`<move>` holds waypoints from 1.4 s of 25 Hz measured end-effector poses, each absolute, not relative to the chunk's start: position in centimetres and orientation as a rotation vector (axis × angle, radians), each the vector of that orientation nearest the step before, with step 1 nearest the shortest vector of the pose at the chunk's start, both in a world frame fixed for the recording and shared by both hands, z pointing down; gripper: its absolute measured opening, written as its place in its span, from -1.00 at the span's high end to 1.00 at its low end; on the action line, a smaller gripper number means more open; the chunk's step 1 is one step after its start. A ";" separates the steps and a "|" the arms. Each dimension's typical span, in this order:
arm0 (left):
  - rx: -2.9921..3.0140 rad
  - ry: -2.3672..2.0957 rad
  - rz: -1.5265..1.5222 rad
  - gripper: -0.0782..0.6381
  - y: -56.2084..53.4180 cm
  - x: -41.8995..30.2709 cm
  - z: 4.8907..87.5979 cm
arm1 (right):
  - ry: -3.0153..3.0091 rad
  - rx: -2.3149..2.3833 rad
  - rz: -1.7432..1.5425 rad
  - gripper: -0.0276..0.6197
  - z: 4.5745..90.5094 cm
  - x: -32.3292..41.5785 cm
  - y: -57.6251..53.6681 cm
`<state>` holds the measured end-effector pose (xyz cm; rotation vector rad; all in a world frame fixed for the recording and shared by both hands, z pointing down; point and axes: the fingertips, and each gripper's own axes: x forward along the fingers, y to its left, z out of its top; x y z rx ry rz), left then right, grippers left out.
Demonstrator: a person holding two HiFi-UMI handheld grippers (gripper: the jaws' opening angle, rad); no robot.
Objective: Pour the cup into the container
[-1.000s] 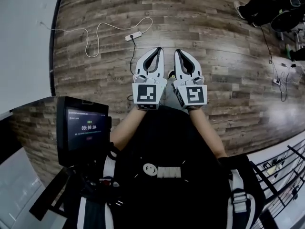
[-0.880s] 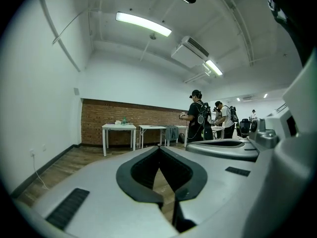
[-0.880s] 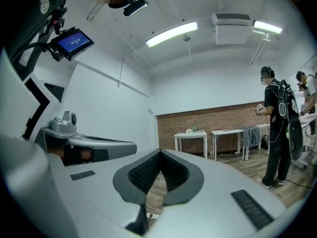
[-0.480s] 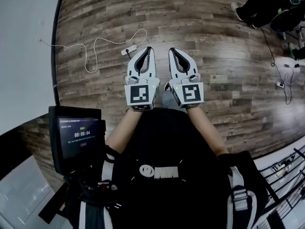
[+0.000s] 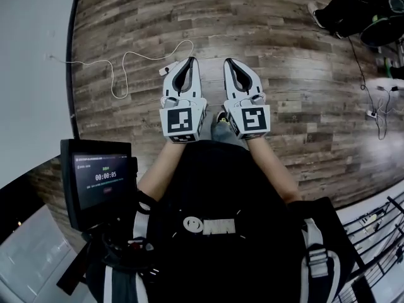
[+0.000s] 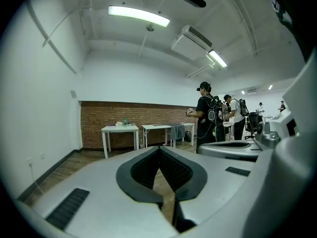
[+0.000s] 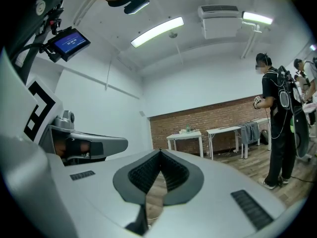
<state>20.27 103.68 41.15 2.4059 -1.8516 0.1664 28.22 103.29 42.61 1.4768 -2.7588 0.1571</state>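
Plank floor, brick wall, white tables; left tongs, right tongs closed, empty.

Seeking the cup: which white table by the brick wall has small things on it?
The leftmost table, nearest the room corner; the other tops look bare, one draped with grey cloth.

Both hands are hidden under the left claw and right claw. Print on the screen is too small to read. The picture's edge cuts off a rack and a person. Items on the far worktop are too small to name.
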 end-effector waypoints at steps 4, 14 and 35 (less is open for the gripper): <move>2.425 -1.807 0.157 0.77 100.2 19.1 41.6 | -2.725 1.510 0.155 0.91 42.9 26.8 99.9; 2.428 -1.795 0.101 0.77 90.9 12.5 41.5 | -2.676 1.509 0.079 0.91 42.1 21.2 90.5; 2.351 -1.799 0.149 0.77 74.8 12.4 43.0 | -2.663 1.502 0.135 0.91 43.6 23.0 75.1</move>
